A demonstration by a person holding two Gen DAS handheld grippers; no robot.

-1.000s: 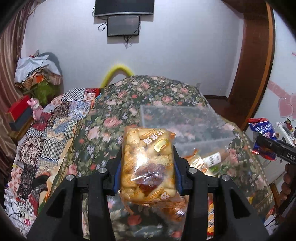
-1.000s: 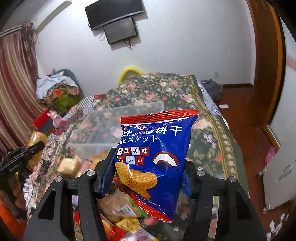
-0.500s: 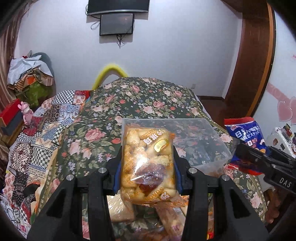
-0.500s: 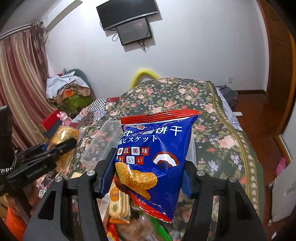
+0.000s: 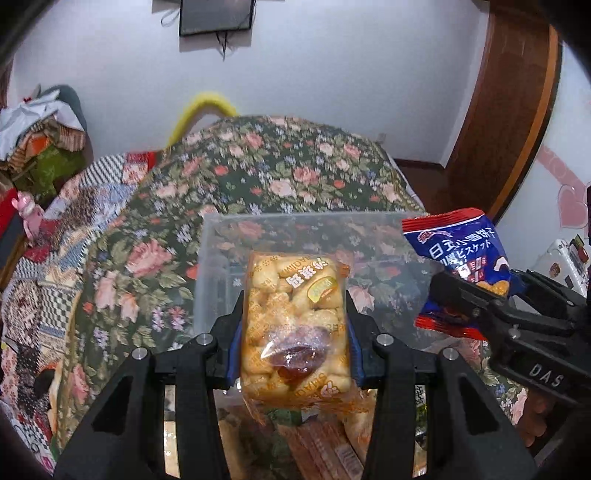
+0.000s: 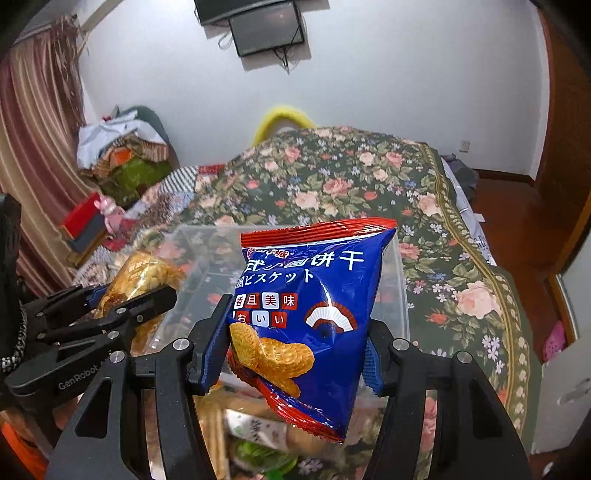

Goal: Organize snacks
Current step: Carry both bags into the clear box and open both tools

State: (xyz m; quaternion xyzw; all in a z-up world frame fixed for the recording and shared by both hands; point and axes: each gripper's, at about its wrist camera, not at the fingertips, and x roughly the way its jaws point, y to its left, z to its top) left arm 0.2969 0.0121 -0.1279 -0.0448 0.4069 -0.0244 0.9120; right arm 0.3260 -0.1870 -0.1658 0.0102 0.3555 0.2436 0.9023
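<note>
Two packets ride in my claws at once: my left gripper [image 5: 295, 328], low in the centre of its own view, has its blue pads pressed against the sides of a clear packet of golden puffed snacks [image 5: 295, 325], jaws closed only as far as the packet's width allows, the packet standing upright with a dark red patch low on its face. My right gripper [image 6: 295, 350], in the lower middle of its view, is clamped the same way on a blue biscuit bag [image 6: 310, 314] with red sealed ends, white lettering and round crackers printed at lower left; the bag tilts slightly and its lower end hangs below the pads. Just behind both packets, in the middle of each frame, sits a clear plastic bin [image 5: 221, 236] on a dark floral bedspread [image 5: 288, 166]; each packet shows against the bin's near wall. More wrapped snacks [image 5: 325, 450] lie in a blurred heap along the bottom edge, under my fingers. In the left view the right claw and its blue bag enter from the right edge; in the right view the left claw with its golden packet comes in from the left edge. Farther back, a patchwork quilt [image 5: 55, 236] covers the left side, and a dark screen [image 6: 269, 29] hangs on the white wall at top.
</note>
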